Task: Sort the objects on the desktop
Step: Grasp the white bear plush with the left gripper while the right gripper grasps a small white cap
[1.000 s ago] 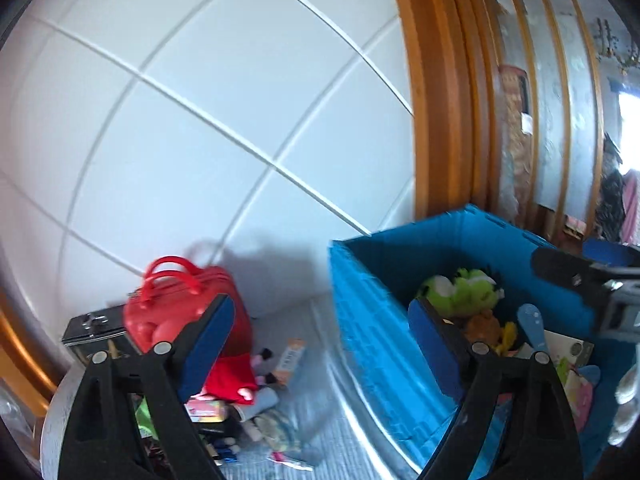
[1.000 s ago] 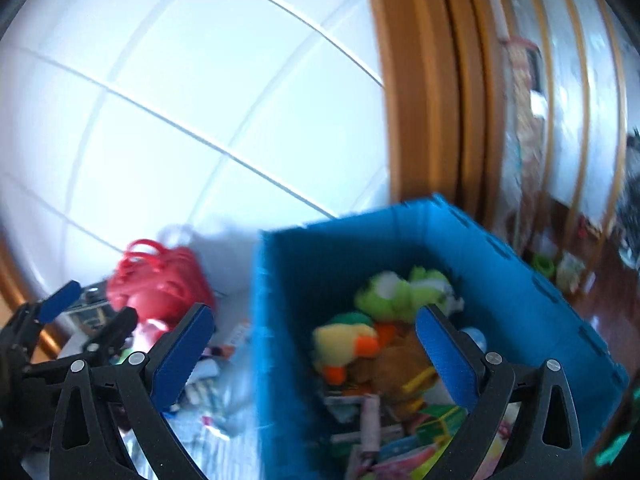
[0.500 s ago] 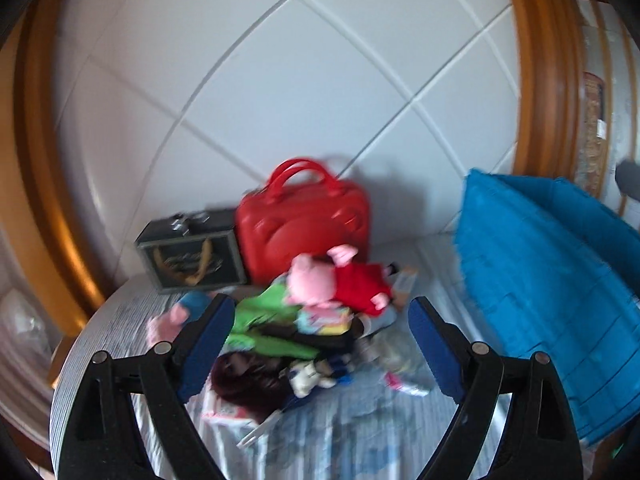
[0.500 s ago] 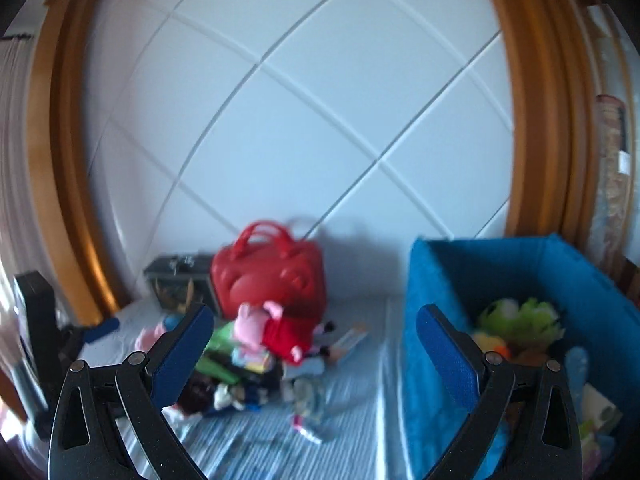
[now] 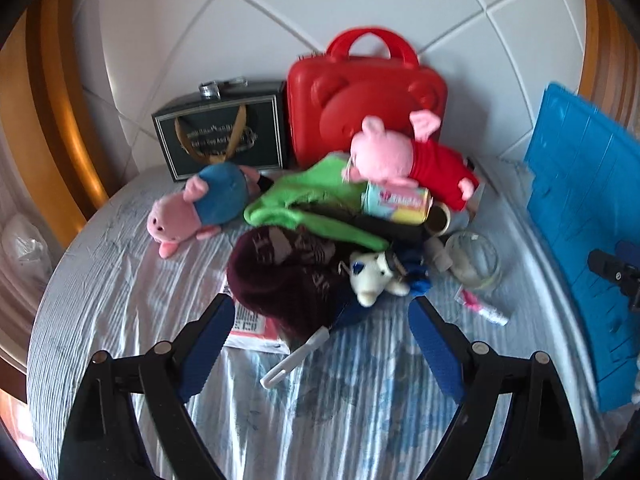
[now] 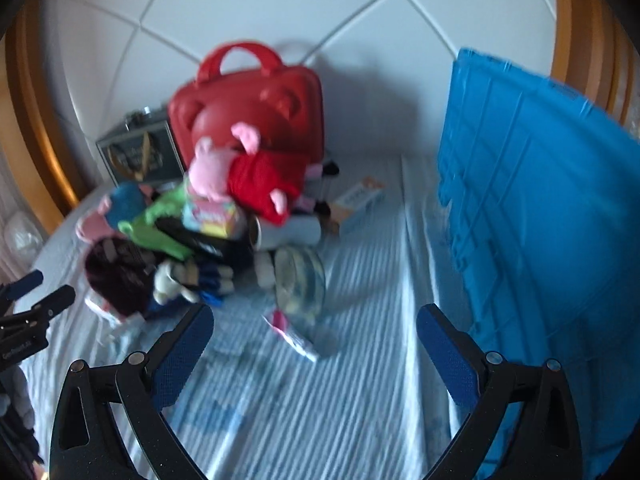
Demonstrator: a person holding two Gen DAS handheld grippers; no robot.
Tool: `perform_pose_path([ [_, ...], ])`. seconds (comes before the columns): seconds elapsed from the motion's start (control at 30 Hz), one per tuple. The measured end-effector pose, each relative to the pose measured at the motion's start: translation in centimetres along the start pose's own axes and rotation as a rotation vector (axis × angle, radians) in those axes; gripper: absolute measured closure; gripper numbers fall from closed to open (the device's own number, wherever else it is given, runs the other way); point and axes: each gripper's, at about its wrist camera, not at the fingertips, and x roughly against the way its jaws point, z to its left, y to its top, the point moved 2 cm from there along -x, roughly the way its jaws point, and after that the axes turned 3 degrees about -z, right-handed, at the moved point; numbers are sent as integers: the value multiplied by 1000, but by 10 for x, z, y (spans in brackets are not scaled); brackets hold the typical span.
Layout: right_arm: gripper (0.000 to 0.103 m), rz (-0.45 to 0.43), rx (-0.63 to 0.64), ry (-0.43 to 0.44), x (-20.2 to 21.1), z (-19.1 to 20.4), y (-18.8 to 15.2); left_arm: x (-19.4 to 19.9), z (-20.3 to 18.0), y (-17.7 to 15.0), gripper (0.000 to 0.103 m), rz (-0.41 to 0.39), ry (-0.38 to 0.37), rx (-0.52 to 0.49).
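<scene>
A pile of toys lies on the striped sheet (image 5: pixel 132 300). In it are a maroon knit hat (image 5: pixel 288 280), a small white plush dog (image 5: pixel 372 276), a green cloth (image 5: pixel 312 200) and a pink pig plush in red (image 5: pixel 400 156). A second pig plush in blue (image 5: pixel 200 208) lies at the pile's left. My left gripper (image 5: pixel 320 320) is open, just short of the hat, with nothing between its fingers. My right gripper (image 6: pixel 314 328) is open and empty too, in front of a glass jar (image 6: pixel 300 280) and a pink tube (image 6: pixel 288 328). The blue crate (image 6: pixel 540 220) stands to the right.
A red carry case (image 5: pixel 364 100) and a dark box (image 5: pixel 224 132) stand against the white padded headboard (image 5: pixel 320 12). A white plastic hook (image 5: pixel 296 356) and a flat packet (image 5: pixel 252 332) lie by the hat. A long carton (image 6: pixel 360 200) lies behind the pile.
Both grippers have come down and tipped from the headboard and the crate's inside toward the toy pile, which is now close. Both pairs of jaws stayed open.
</scene>
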Motion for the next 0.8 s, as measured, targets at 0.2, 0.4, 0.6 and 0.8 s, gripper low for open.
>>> perform_pose_path([
  [0.2,15,115,27,21,-55,-3,-19,-45,-8,-6,18,76,-48,10],
  [0.4,17,203,8,46,-98,-3,-37,-90,-33,2,20,94,-65,-3],
  [0.6,22,248,41,56,-123,9,-51,-135,-57,6,34,136,-85,-36],
  [0.8,26,291,73,43,-151,17,-57,-166,-58,3,47,187,-157,1],
])
